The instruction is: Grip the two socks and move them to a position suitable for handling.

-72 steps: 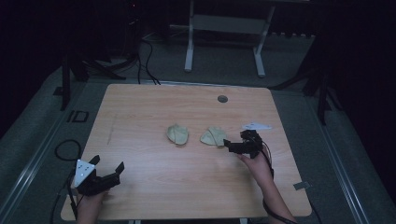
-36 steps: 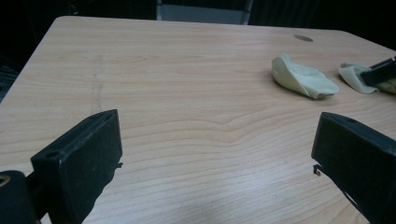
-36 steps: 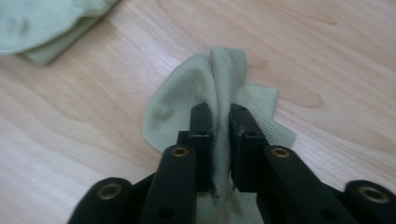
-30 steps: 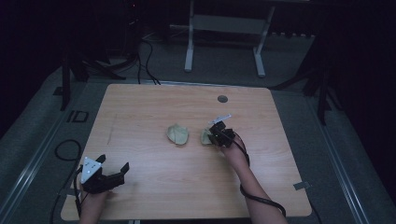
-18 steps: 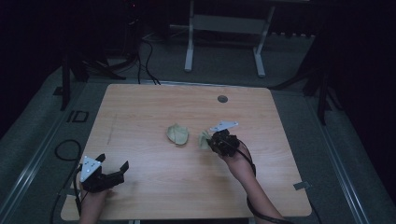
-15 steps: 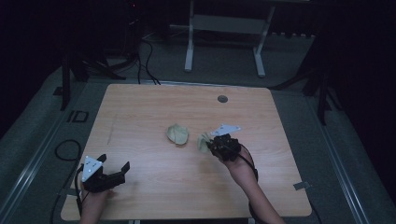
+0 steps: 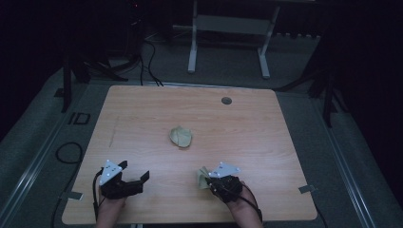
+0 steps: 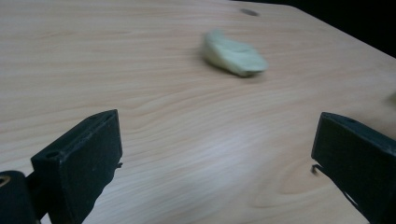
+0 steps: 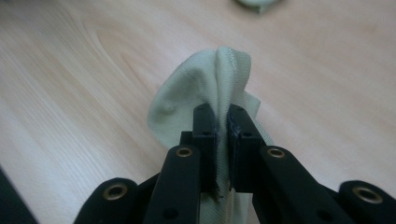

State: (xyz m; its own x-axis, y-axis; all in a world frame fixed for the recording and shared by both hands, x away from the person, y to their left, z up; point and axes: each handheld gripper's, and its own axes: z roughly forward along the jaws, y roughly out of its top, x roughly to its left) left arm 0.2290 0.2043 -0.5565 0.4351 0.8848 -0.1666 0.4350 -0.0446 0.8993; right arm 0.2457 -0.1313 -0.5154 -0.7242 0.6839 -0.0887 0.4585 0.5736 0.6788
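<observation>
Two pale green socks are on the wooden table (image 7: 142,114). One crumpled sock (image 7: 181,137) (image 8: 232,53) lies near the table's middle. The other sock (image 7: 203,178) (image 9: 196,107) is pinched by its ribbed edge in my right gripper (image 7: 212,183) (image 9: 223,122), near the front edge right of centre; its jaws are shut on the fabric. My left gripper (image 7: 135,176) (image 8: 215,154) sits at the front left, jaws wide open with bare wood between them, aimed toward the middle sock.
A round dark grommet hole (image 7: 226,100) sits near the table's far edge. Beyond the table stand a white frame's legs (image 7: 192,52) and cables on the grey floor. Small metal brackets (image 7: 307,189) stick out at the table's front corners.
My right gripper has dragged its sock from beside the middle sock back to the table's front edge. The left gripper has shifted slightly right. The middle sock stayed put.
</observation>
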